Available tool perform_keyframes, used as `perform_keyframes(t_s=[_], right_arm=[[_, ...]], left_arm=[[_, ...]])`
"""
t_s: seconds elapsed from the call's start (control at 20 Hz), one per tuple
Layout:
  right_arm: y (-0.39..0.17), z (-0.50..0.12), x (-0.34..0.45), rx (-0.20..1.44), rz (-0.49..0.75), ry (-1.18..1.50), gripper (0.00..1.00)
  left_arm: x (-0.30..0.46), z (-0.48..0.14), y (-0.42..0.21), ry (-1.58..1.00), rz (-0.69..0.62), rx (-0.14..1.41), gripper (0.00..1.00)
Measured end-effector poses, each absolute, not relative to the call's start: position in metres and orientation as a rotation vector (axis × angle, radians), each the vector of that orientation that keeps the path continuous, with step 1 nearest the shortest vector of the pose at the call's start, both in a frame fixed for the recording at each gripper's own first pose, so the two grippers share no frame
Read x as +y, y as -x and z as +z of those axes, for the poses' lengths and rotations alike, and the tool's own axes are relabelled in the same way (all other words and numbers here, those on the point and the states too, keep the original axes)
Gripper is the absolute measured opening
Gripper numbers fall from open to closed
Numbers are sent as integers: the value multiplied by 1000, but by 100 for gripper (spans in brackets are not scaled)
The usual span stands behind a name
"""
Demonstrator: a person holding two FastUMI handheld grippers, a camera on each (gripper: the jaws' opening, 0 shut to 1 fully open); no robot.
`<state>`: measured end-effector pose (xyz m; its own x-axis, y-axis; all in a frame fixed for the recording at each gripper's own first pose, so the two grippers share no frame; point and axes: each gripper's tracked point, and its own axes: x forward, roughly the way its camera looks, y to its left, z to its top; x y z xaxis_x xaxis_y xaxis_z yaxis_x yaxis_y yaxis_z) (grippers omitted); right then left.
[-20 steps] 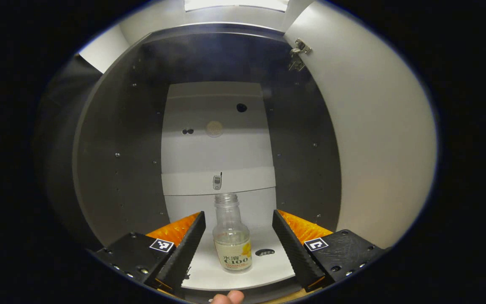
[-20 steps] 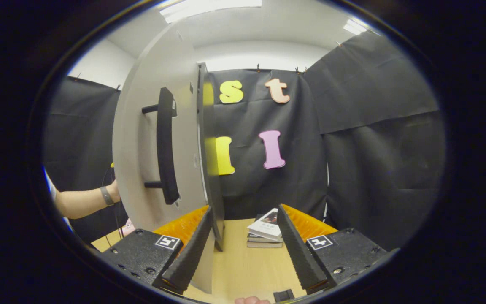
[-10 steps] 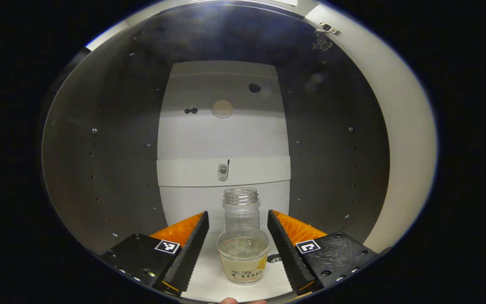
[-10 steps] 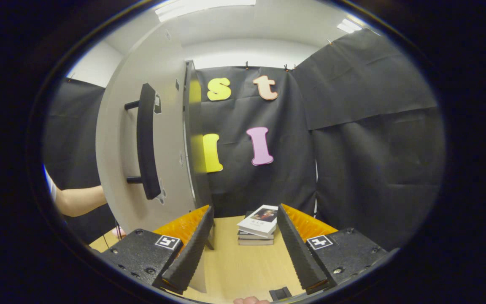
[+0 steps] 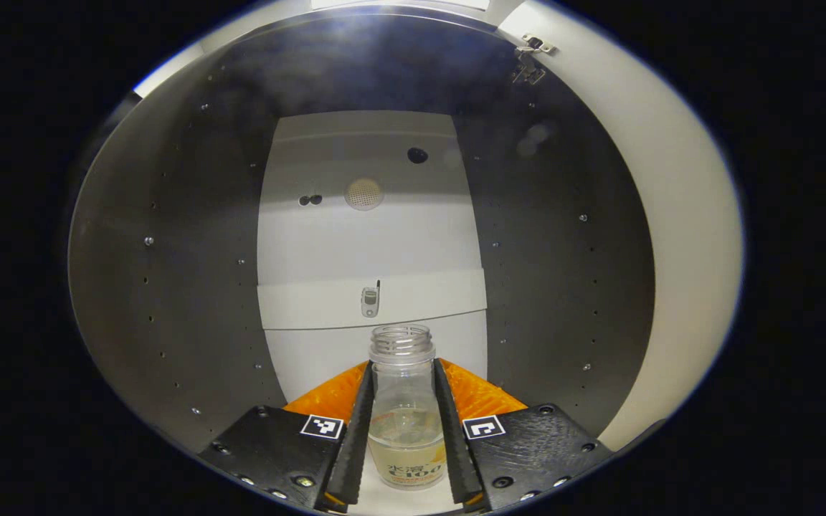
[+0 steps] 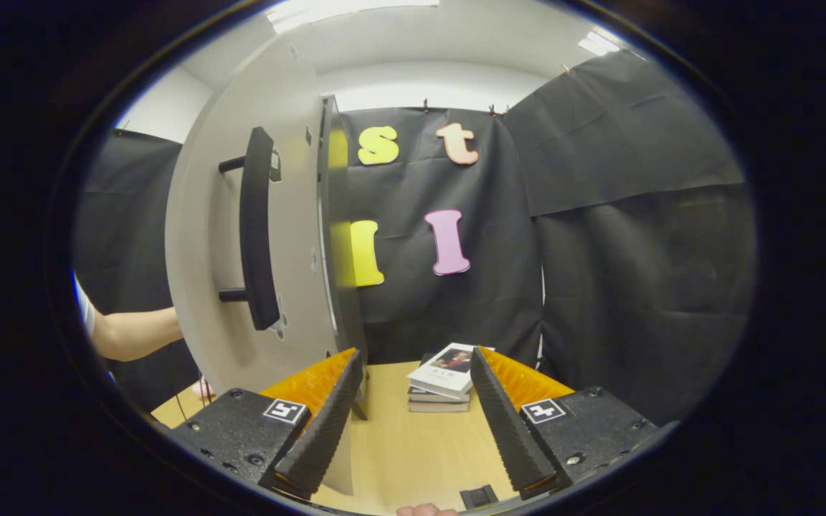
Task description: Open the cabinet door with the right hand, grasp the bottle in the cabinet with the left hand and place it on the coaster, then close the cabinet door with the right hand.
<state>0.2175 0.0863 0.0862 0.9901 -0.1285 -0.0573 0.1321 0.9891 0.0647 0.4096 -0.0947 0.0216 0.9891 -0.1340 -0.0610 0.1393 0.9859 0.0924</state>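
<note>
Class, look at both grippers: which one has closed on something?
The left gripper: both fingers press the bottle in the cabinet. The right gripper stands open, holding nothing.

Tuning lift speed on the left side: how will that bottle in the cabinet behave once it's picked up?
The bottle looks like thin clear plastic, so it may flex under the left gripper. It holds only a little liquid, so it is probably light. It has no cap, so tilting could spill; keep it upright.

Black screwed tool (image 5: 404, 430), square markers
</note>
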Motion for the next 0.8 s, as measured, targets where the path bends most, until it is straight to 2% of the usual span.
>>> perform_keyframes(t_s=[0.05, 0.2, 0.45, 0.8], right_arm=[[-219, 86, 87, 52, -126, -67, 94], [-220, 89, 89, 44, -109, -63, 94], [-223, 93, 94, 22, -80, -52, 95], [-228, 99, 102, -3, -45, -44, 94]], left_arm=[[-93, 25, -405, -96, -139, 51, 42], [-83, 47, -386, -64, -137, 17, 42], [-48, 78, -315, -41, -109, -41, 42], [57, 23, -194, -63, 77, -5, 42]])
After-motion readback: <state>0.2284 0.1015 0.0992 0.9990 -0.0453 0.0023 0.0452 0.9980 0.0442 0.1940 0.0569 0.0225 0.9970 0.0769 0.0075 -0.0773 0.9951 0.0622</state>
